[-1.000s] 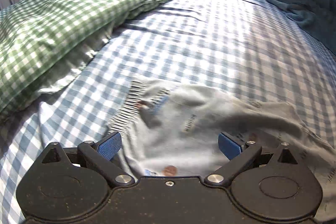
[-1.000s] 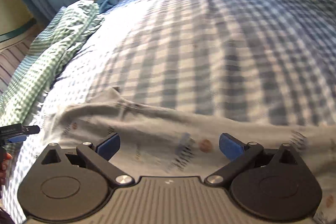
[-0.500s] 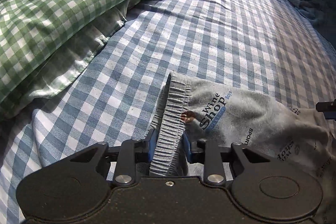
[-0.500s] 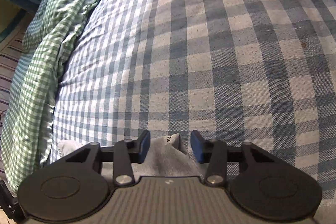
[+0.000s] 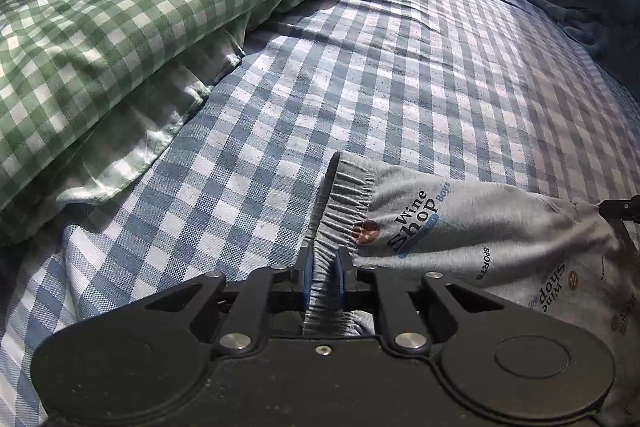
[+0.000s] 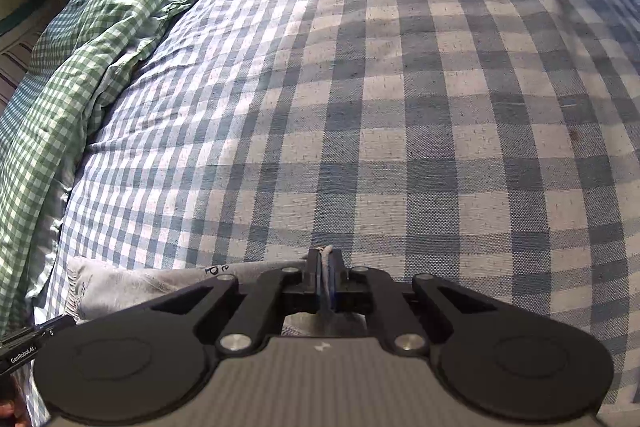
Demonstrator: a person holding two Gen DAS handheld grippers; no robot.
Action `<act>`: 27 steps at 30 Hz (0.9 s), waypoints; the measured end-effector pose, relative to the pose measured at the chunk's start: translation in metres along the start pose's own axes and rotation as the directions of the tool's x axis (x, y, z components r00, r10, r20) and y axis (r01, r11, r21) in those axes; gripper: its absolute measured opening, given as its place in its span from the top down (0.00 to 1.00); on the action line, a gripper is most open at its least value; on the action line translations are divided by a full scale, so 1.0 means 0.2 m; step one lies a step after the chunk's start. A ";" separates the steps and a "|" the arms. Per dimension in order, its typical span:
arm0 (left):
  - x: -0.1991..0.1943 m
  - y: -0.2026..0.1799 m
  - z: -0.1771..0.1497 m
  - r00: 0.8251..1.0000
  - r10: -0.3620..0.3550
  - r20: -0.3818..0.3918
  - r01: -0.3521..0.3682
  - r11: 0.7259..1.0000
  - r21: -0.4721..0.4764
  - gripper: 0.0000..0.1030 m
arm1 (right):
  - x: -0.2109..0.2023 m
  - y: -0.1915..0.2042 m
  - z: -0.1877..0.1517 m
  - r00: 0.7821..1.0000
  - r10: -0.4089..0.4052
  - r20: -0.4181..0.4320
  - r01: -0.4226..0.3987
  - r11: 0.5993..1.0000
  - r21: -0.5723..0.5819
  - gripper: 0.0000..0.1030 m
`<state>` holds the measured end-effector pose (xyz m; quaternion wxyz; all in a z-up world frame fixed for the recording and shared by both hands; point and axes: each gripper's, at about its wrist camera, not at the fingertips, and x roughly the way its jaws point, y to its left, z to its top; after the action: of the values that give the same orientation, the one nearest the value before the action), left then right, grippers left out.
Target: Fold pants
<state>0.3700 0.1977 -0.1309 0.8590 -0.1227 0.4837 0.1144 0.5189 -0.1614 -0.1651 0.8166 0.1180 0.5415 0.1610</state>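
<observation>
Both tongs (image 5: 323, 269) (image 6: 327, 275) just clamped grey pants (image 5: 460, 227).

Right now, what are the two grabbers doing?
Left gripper: just closed, pinching the waistband of the grey pants.
Right gripper: just closed, pinching an edge of the pants.

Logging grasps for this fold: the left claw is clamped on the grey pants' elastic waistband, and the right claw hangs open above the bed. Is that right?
Not quite. The left claw is clamped on the grey pants' elastic waistband, but the right claw is not open: the right wrist view shows it shut on a fold of the grey fabric, having just closed.
</observation>
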 end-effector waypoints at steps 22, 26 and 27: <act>-0.03 -0.50 -0.35 0.980 0.158 -0.117 -0.120 0.952 0.283 0.04 | -0.66 -0.41 -1.20 0.909 -0.411 0.060 0.400 0.905 0.145 0.01; -0.08 -0.54 -0.34 0.967 0.223 -0.127 -0.179 0.940 0.290 0.04 | -0.79 -0.57 -1.29 0.903 -0.421 0.085 0.400 0.897 0.187 0.01; -0.10 -0.56 -0.34 0.964 0.234 -0.124 -0.189 0.937 0.293 0.04 | -0.82 -0.62 -1.31 0.904 -0.419 0.089 0.396 0.897 0.196 0.01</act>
<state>0.3400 0.0685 -0.1360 0.8095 0.0435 0.5715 0.1272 0.2351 -0.3342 -0.1724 0.8521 0.0826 0.5121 -0.0696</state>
